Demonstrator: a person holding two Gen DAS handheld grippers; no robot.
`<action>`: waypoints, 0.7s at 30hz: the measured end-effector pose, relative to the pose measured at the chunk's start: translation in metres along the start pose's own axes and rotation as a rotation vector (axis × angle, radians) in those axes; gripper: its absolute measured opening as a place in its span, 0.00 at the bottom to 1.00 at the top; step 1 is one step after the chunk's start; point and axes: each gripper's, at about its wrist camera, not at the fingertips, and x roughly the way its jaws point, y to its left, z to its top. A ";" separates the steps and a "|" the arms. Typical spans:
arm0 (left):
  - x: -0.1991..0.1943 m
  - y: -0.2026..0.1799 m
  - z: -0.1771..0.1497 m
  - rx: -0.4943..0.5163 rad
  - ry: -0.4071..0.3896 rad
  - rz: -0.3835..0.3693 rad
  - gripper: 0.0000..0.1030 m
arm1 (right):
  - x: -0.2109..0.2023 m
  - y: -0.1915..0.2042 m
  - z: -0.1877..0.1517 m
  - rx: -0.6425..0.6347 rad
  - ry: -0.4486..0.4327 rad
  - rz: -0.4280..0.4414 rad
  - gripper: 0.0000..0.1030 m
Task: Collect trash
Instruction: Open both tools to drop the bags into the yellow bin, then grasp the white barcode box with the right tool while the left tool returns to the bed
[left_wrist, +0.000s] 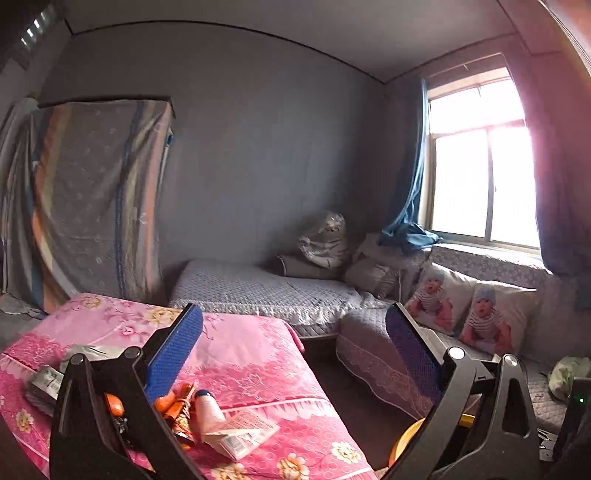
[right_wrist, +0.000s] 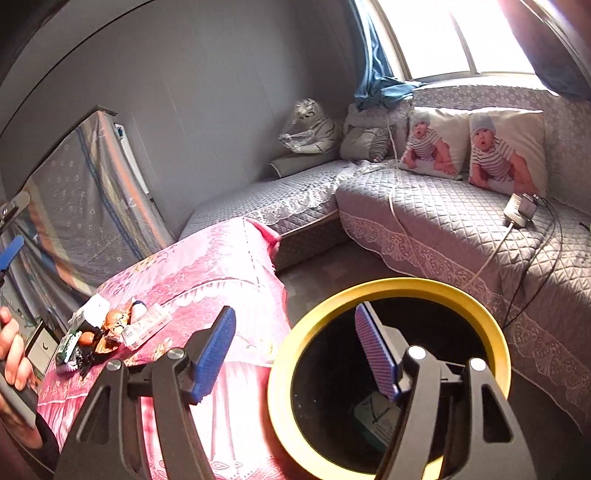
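A heap of trash (left_wrist: 207, 417) lies on the pink flowered cover (left_wrist: 258, 354): orange wrappers, a white tube and a printed paper packet. In the right wrist view the same heap (right_wrist: 110, 332) sits at the left. My left gripper (left_wrist: 293, 350) is open and empty, held above the cover's right edge with the heap beside its left finger. My right gripper (right_wrist: 295, 325) is open and empty, its right finger over the mouth of the yellow-rimmed bin (right_wrist: 480, 306). A teal and white packet (right_wrist: 376, 413) lies inside the bin. Only a sliver of the bin (left_wrist: 406, 439) shows in the left wrist view.
A grey quilted corner sofa (right_wrist: 443, 221) runs along the wall and under the window (left_wrist: 480, 166). On it are two baby-print cushions (right_wrist: 472, 147), a plush tiger (right_wrist: 310, 129) and a white power strip (right_wrist: 521, 210) with cables. A cloth-draped cabinet (left_wrist: 99, 199) stands at the left. A person's hand (right_wrist: 11, 350) shows at the left edge.
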 end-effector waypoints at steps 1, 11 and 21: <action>-0.006 0.009 0.006 0.008 -0.037 0.063 0.92 | 0.003 0.012 0.000 -0.027 0.006 0.027 0.62; -0.066 0.128 0.019 0.094 -0.173 0.430 0.92 | 0.037 0.157 -0.015 -0.371 0.141 0.393 0.70; -0.101 0.234 -0.040 0.036 0.165 0.440 0.92 | 0.100 0.242 -0.044 -0.602 0.321 0.418 0.69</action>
